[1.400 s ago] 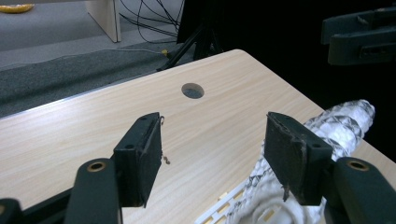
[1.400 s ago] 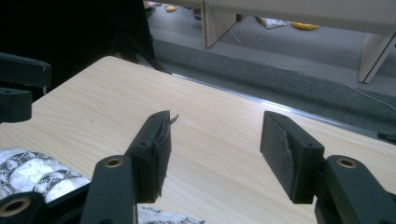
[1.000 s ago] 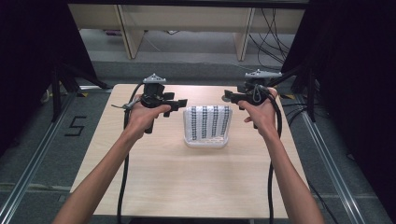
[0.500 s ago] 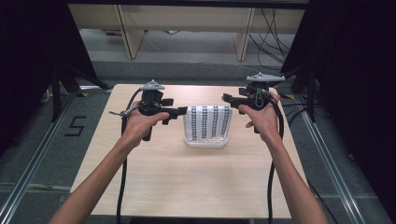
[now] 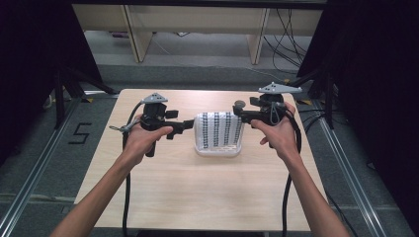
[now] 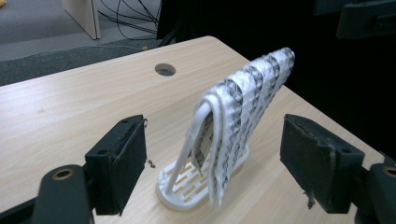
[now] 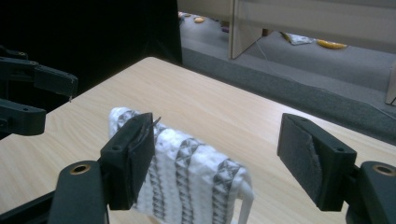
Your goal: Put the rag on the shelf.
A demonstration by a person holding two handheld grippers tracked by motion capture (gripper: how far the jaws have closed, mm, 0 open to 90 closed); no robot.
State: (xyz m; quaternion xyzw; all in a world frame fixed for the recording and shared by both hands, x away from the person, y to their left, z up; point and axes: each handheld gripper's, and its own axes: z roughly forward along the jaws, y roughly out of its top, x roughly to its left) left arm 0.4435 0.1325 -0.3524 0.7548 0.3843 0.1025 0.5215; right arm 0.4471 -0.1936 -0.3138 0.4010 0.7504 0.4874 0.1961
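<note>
A white cloth with dark patterned stripes hangs folded over a small white rack at the middle of the wooden table. In the left gripper view the cloth drapes over the rack's hoop, whose slotted base rests on the wood. My left gripper is open at the cloth's left end, level with it. My right gripper is open at the cloth's right end, slightly higher. In the right gripper view the cloth lies below and between the wide jaws.
A round cable hole pierces the tabletop beyond the rack. Wooden furniture legs and loose cables stand on the grey floor behind the table. Black curtains flank both sides. Bare tabletop stretches toward the near edge.
Both grippers have closed in toward the cloth's ends; the left one moved right, the right one shifted slightly left. The cloth and rack have not moved.
</note>
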